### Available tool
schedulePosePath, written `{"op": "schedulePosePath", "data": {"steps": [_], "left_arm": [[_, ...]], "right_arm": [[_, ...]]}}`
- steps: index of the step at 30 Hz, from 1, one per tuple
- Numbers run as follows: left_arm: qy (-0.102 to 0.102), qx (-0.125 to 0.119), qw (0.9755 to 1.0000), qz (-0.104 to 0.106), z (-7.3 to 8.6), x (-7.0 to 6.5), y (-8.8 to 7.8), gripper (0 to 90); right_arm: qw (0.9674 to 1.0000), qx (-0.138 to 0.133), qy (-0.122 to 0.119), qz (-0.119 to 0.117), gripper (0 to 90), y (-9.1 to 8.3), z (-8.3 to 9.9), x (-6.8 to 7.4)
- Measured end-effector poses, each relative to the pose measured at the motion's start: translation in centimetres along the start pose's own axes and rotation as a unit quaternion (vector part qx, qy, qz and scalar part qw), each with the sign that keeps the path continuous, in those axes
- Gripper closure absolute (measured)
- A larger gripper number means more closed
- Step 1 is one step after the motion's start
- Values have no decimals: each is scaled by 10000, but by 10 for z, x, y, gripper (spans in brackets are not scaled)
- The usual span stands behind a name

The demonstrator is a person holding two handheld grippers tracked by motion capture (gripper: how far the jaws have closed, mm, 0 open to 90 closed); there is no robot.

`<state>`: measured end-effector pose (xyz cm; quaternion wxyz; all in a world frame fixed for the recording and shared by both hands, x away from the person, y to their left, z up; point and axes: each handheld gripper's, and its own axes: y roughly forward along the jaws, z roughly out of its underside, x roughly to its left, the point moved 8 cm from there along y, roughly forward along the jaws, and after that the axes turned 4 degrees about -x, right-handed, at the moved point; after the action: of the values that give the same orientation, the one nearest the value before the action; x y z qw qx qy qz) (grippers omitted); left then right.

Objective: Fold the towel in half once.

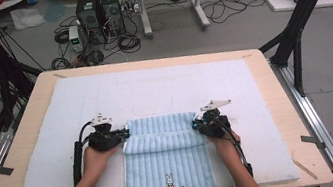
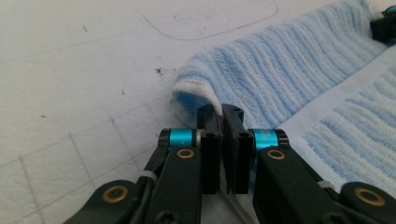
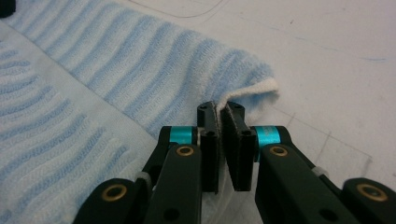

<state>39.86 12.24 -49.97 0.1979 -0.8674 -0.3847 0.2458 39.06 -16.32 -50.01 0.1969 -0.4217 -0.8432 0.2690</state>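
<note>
The left gripper (image 2: 222,112) has its two black jaws pressed together on the white hemmed edge of a light blue striped towel (image 2: 299,70), at the towel's folded corner. The right gripper (image 3: 220,108) is clamped in the same way on the opposite corner of the towel (image 3: 154,60), where a thin white edge passes between its jaws. In the high view the left gripper (image 1: 121,134) and the right gripper (image 1: 198,124) hold the two ends of a fold that lies across the towel (image 1: 167,166). The towel rests on a white foam mat (image 1: 153,88) that covers a wooden table (image 1: 275,86), and its near end, with a small rabbit picture (image 1: 170,184), hangs over the table's near edge.
</note>
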Motion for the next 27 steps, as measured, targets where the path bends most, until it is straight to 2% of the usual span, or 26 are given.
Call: {"op": "schedulePosePath", "data": {"steps": [1,2,4,5,7,10,13,18,21,23,27], "left_arm": [[-32,32,10000,-1,-2,2,2,863],[25,54,10000,-35,-5,3,3,863],[14,-99,9999,-64,-10,6,9,863],[11,-9,10000,-36,-11,9,12,863],[-22,-97,9999,-70,-20,13,16,863],[56,-222,9997,-61,-34,17,22,862],[-30,-389,9992,-53,-44,24,29,860],[28,-512,9986,-95,-55,33,38,859],[48,-481,9988,-77,-61,38,41,857],[82,-577,9983,-93,-66,40,42,857],[167,-566,9982,-46,-67,41,44,850]], "right_arm": [[10000,-12,67,-39,857,0,0,0],[10000,-42,82,0,858,0,-1,-2],[9998,-148,48,142,859,1,-4,-6],[9996,-201,58,204,859,2,-6,-8],[9993,-252,123,257,858,5,-9,-14],[9987,-314,208,357,858,11,-16,-22],[9979,-426,261,414,857,16,-24,-30],[9969,-491,281,545,856,24,-38,-40],[9967,-505,287,575,855,27,-45,-44],[9962,-560,252,617,854,29,-52,-47],[9958,-551,254,690,852,34,-58,-51]]}}
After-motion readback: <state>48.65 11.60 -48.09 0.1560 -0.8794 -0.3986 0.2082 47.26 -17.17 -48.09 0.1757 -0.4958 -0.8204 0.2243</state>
